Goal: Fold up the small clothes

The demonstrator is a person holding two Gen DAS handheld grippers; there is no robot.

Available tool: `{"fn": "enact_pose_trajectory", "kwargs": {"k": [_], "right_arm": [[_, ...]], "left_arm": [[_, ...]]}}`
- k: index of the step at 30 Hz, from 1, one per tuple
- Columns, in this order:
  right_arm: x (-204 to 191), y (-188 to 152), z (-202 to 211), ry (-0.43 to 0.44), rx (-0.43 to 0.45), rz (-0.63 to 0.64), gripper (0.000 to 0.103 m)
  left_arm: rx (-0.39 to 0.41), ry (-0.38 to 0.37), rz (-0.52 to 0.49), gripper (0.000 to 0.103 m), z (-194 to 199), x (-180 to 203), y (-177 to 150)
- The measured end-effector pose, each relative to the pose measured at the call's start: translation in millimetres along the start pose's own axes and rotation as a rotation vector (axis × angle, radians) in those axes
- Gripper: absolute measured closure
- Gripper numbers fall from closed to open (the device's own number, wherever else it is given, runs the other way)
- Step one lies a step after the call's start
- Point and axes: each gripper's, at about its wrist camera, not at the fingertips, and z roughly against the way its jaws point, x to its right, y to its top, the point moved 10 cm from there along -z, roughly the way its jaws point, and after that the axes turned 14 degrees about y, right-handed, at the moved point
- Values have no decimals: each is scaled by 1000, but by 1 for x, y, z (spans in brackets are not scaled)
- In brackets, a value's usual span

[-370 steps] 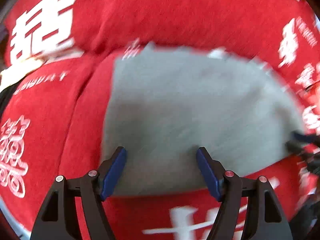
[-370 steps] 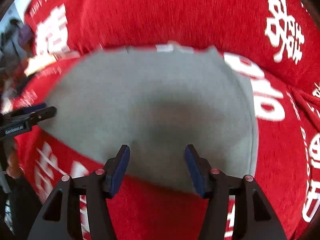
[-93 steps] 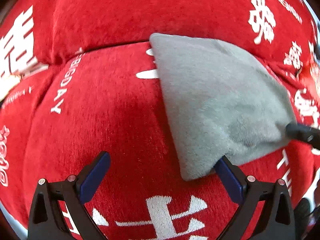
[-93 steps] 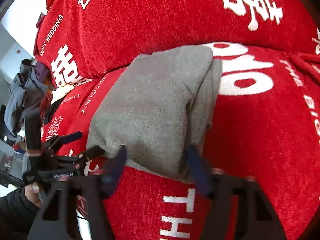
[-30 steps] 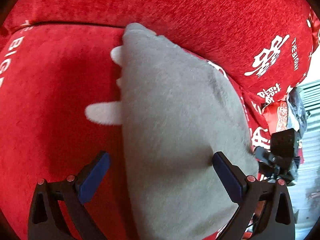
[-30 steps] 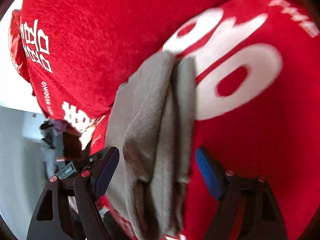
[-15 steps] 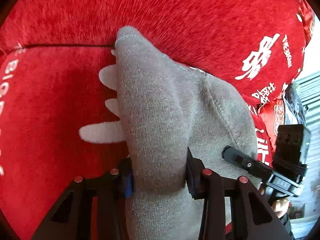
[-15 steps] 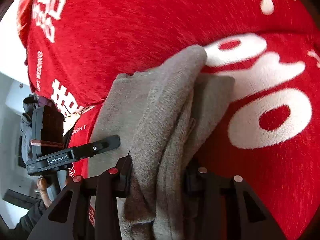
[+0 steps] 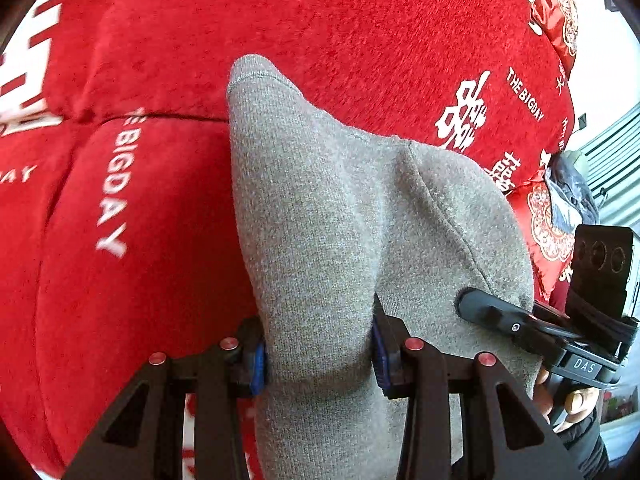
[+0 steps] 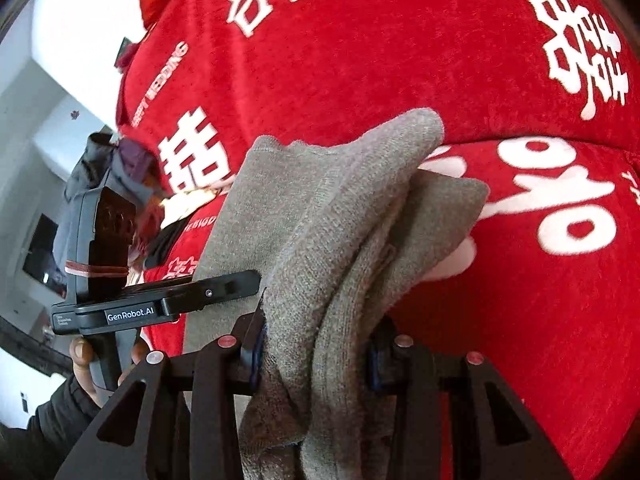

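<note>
A folded grey knit garment (image 9: 340,216) hangs between both grippers, lifted off the red sofa seat. My left gripper (image 9: 318,354) is shut on one thick bunched edge of it, blue pads pressing both sides. My right gripper (image 10: 314,354) is shut on the other stacked edge of the grey garment (image 10: 332,216), several layers squeezed between its pads. In the left wrist view the right gripper (image 9: 496,314) shows at the right against the cloth; in the right wrist view the left gripper (image 10: 224,288) shows at the left, held by a hand.
A red sofa (image 9: 360,32) with white lettering fills the background, seat cushion (image 10: 560,300) below the cloth and backrest (image 10: 400,48) behind. Dark clothes (image 10: 120,160) lie piled at the sofa's end. A red patterned cushion (image 9: 548,232) sits at the right.
Both grippers went from open around the garment to shut on its edges, then rose with it. The cloth now hangs bunched off the seat and more sofa shows.
</note>
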Motion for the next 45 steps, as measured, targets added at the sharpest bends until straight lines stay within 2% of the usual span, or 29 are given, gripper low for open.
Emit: {"fn": "enact_pose_trajectory", "kwargs": {"k": [6,16,22,32,39,43,45], "right_arm": [[-22,-47,-12,18,-29,-10,62],[-24,-109,-34,-11,-85,-39,62],[-25,-123,-38,-44,-101,-22,62],[-28,-124,-43,-98,-101,31,62],[-13,-125,-46,-91,-90,9,62],[-1,-129,-48,-85,-96,-19,62],[8,-133,-49,-81,-102,-42,60]], "left_arm": [[5,57,10,61,14,-25,-53],[-8,123,9,61,-4,-47,-115],[-4,134,1,61,-7,-48,-123],[10,153,-23,61,-14,-46,-122],[12,148,-14,61,-24,-52,-123],[7,121,14,54,-30,-60,-126],[8,140,23,32,-33,-66,-127]]}}
